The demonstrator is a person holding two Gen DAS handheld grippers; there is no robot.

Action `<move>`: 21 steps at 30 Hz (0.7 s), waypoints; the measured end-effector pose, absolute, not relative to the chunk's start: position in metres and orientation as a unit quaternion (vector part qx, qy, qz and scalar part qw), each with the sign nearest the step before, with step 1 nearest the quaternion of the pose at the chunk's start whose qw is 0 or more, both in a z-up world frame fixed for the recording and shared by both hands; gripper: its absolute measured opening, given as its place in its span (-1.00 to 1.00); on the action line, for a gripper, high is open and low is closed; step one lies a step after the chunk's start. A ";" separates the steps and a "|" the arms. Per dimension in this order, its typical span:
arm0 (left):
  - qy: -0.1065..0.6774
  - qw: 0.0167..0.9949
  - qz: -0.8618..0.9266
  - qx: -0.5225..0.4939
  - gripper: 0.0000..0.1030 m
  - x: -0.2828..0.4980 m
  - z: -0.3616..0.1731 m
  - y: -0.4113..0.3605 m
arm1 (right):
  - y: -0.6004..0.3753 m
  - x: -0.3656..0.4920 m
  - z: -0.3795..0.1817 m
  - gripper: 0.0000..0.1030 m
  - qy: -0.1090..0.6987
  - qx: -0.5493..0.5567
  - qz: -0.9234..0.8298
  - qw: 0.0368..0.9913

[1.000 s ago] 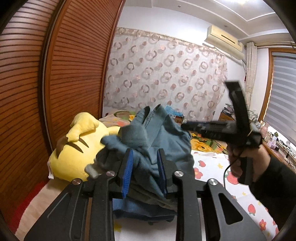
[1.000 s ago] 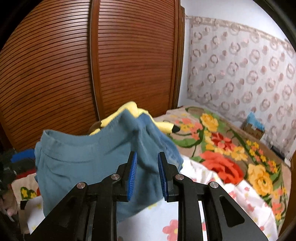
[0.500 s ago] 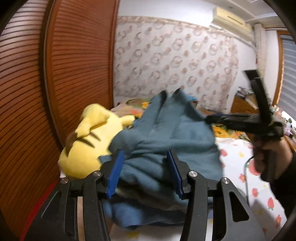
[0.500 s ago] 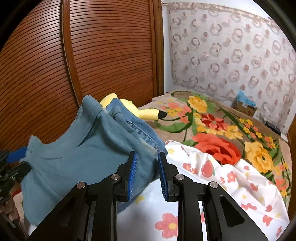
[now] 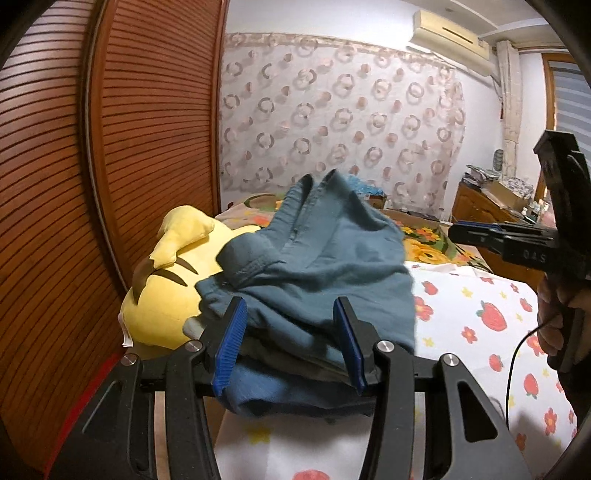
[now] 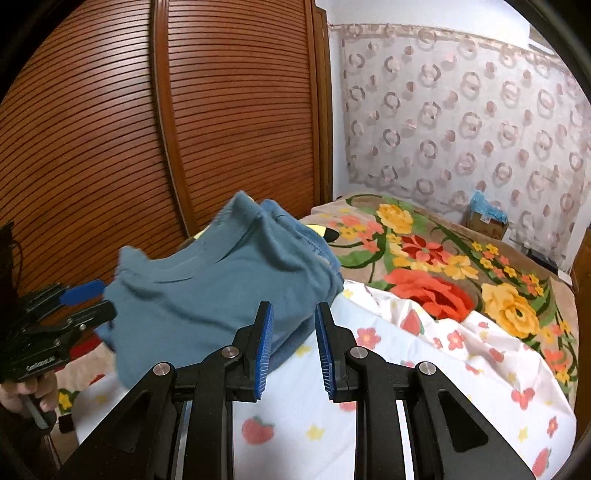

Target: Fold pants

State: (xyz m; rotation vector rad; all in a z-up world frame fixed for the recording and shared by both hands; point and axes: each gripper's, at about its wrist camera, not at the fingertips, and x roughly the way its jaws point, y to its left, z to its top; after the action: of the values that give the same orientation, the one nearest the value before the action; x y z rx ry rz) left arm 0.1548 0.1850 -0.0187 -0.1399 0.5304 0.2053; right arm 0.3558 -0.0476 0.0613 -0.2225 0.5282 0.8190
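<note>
Teal pants (image 5: 314,266) lie bunched on the bed (image 6: 424,387), against the yellow plush toy (image 5: 166,295), straight ahead of my left gripper (image 5: 291,347), whose fingers are spread around the heap. My right gripper (image 6: 293,347), slightly parted and empty, sits just right of it.

light: dim indoor, warm | edges: fisheye-bent, dark vignette | blur: slight motion

Home bedroom: bed (image 6: 424,387) w/ floral blanket (image 6: 443,266), plush toy (image 5: 166,280), slatted wardrobe doors (image 6: 229,110), curtain (image 5: 332,125), wall AC (image 5: 448,35).
</note>
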 end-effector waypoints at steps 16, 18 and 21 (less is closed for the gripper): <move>0.253 0.966 0.020 -0.045 0.92 0.129 -0.005 0.132 | -0.121 0.253 0.073 -0.37 0.231 -0.082 0.366 0.898; 0.251 0.967 0.011 -0.041 0.99 0.125 -0.003 0.126 | -0.126 0.243 0.074 -0.25 0.228 -0.079 0.361 0.901; 0.252 0.967 0.011 -0.029 0.99 0.121 -0.002 0.118 | -0.131 0.232 0.075 -0.10 0.223 -0.075 0.355 0.905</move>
State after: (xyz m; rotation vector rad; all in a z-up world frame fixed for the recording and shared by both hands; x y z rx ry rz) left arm 0.1211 0.1182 -0.0015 -0.0587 0.5101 0.0223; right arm 0.2316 -0.1306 0.0750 -0.1556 0.4607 0.7324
